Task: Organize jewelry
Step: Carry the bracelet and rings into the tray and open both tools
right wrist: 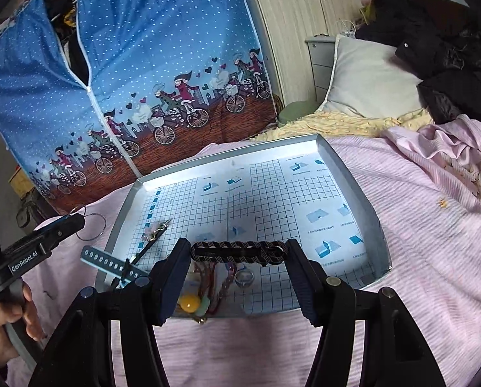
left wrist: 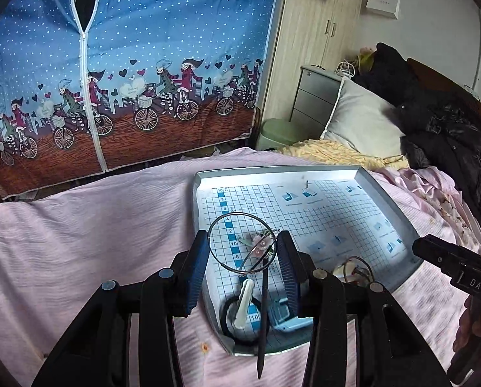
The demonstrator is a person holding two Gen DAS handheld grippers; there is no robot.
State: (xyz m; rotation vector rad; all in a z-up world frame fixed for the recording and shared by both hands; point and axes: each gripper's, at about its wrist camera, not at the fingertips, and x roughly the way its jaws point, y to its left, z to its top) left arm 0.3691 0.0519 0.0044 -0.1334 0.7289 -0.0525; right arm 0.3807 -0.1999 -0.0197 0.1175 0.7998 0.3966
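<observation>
Left tongs (left wrist: 244, 251) clamped on thin wire bangle (left wrist: 240, 242), light & springy, grip rim gently. Right tongs (right wrist: 239, 251) pinch braided bracelet (right wrist: 239, 250) over tray (right wrist: 353, 174), soft, floppy.

White lettering reading "GenRobot.AI" runs along the side of the left gripper (right wrist: 46, 235), seen from the right wrist camera, while the letters "DAS" show on the dark body of the right gripper (left wrist: 456, 267) in the left wrist view. The grid sheet lining the metal tray (left wrist: 385, 190) carries a blue ruler column with the legible numbers 10, 6, 4, 2, 10, 8 and, nearest the camera, 10 again. Small captions under the sheet's fold diagrams and the print on a white paper bag (left wrist: 382, 3) hanging on the wall are too small to read.
</observation>
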